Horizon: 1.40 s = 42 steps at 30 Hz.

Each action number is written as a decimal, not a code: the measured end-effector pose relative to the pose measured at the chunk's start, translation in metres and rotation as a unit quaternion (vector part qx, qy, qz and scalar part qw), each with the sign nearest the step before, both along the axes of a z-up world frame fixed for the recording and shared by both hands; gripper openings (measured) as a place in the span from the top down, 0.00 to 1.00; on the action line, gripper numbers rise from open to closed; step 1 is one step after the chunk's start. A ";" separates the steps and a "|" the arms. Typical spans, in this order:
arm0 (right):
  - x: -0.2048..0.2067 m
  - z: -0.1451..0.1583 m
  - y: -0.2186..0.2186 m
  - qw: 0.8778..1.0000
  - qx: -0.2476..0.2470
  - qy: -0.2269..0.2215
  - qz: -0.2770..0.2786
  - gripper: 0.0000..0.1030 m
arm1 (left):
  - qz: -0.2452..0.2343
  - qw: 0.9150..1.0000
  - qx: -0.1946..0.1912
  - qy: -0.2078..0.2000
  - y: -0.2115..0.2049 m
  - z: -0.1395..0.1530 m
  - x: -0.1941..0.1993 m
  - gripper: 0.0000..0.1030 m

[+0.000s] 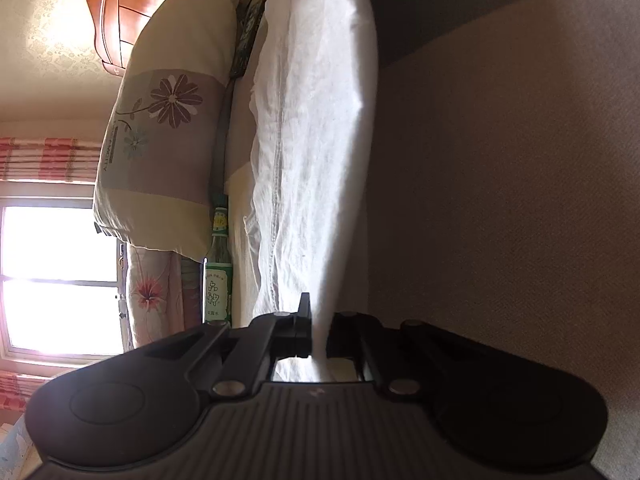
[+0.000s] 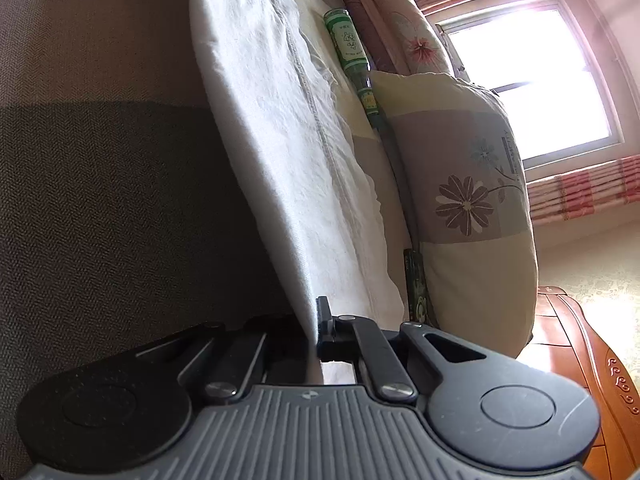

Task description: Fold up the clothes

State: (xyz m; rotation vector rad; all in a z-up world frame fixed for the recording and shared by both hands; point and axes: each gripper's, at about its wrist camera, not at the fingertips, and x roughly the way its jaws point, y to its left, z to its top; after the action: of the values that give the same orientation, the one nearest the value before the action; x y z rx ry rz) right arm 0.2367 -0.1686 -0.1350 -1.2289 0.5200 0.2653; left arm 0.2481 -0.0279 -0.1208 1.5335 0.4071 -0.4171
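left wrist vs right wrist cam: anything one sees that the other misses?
Only the left wrist view: the left gripper, shut on the white garment.

Only the right wrist view: the right gripper, shut on the same garment at another edge.

Both: the garment stretched over the brown bed cover, the flower-print pillow, the green bottle beside it, a small dark green box, the wooden headboard, and the bright window with pink checked curtains.

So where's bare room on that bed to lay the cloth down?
The plain brown bedspread on the white cloth's open side is bare. The other side is crowded: a green bottle and flowered pillow lie close along it.
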 end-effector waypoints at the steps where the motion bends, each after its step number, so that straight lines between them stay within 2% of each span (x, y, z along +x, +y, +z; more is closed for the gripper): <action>1: -0.003 0.003 -0.001 1.000 0.002 0.000 0.000 0.94 | -0.002 1.000 0.000 0.003 0.000 0.002 -0.006 1.00; 4: -0.015 0.013 -0.006 1.000 0.023 0.014 -0.003 0.94 | -0.009 1.000 0.001 0.012 0.000 0.007 -0.026 1.00; 15: -0.100 0.018 -0.012 0.998 0.015 0.057 0.023 0.94 | -0.038 0.998 0.026 0.042 0.002 0.016 -0.120 1.00; 23: -0.147 0.013 -0.012 0.997 0.014 0.077 0.022 0.94 | -0.044 0.997 0.021 0.063 0.004 0.010 -0.166 1.00; 31: -0.158 0.011 -0.012 0.994 0.020 0.106 0.011 0.92 | -0.023 0.997 -0.005 0.075 0.006 0.004 -0.172 1.00; 33: -0.162 0.014 -0.014 0.991 0.027 0.128 0.009 0.91 | -0.023 0.995 -0.014 0.097 0.008 0.008 -0.178 0.97; 34: -0.163 0.016 -0.015 0.990 0.031 0.140 0.009 0.85 | -0.023 0.994 -0.018 0.109 0.010 0.011 -0.181 0.91; 35: -0.166 0.019 -0.018 0.988 0.036 0.153 0.010 0.81 | -0.023 0.991 -0.024 0.128 0.013 0.017 -0.185 0.90; 39: -0.180 0.052 -0.039 0.977 0.086 0.197 0.008 0.79 | -0.016 0.980 -0.066 0.186 0.030 0.054 -0.198 0.90; 41: -0.188 0.071 -0.052 0.973 0.125 0.195 -0.004 0.68 | 0.007 0.977 -0.107 0.184 0.040 0.078 -0.192 0.90; 42: -0.191 0.081 -0.058 0.971 0.146 0.191 -0.011 0.66 | 0.019 0.975 -0.129 0.182 0.045 0.089 -0.189 0.90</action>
State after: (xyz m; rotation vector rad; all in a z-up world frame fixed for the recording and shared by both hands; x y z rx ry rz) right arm 0.0455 -0.2265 -0.0543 -0.8857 0.7972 0.5460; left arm 0.0595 0.0172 -0.0313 1.1949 0.6404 -0.6988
